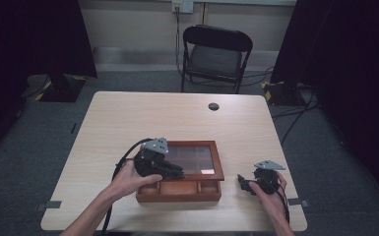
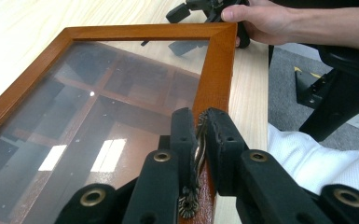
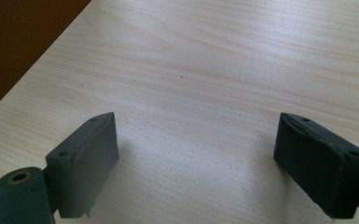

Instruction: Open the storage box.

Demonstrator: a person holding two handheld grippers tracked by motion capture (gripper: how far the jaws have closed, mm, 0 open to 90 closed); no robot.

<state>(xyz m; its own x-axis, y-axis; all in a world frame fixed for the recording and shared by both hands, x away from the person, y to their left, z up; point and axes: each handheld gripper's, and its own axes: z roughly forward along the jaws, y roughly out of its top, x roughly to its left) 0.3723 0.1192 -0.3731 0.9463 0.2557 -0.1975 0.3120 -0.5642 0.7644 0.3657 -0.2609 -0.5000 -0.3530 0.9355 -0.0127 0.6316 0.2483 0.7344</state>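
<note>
Brass handle (image 2: 196, 154), glass-topped wooden lid (image 2: 121, 93)

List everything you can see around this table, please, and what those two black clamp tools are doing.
Wooden box with glass lid: one, reddish brown, near table edge, lid raised.
Brass lid handle: one, on the lid's front rail.
Light wood table: one, pale beige, centre.
Cable hole cap: one, black, far side of table.
Folding chair: one, black, beyond the table.
Left gripper: black, shut on the brass handle.
Right gripper: black, jaws open over bare table, right of the box.
</note>
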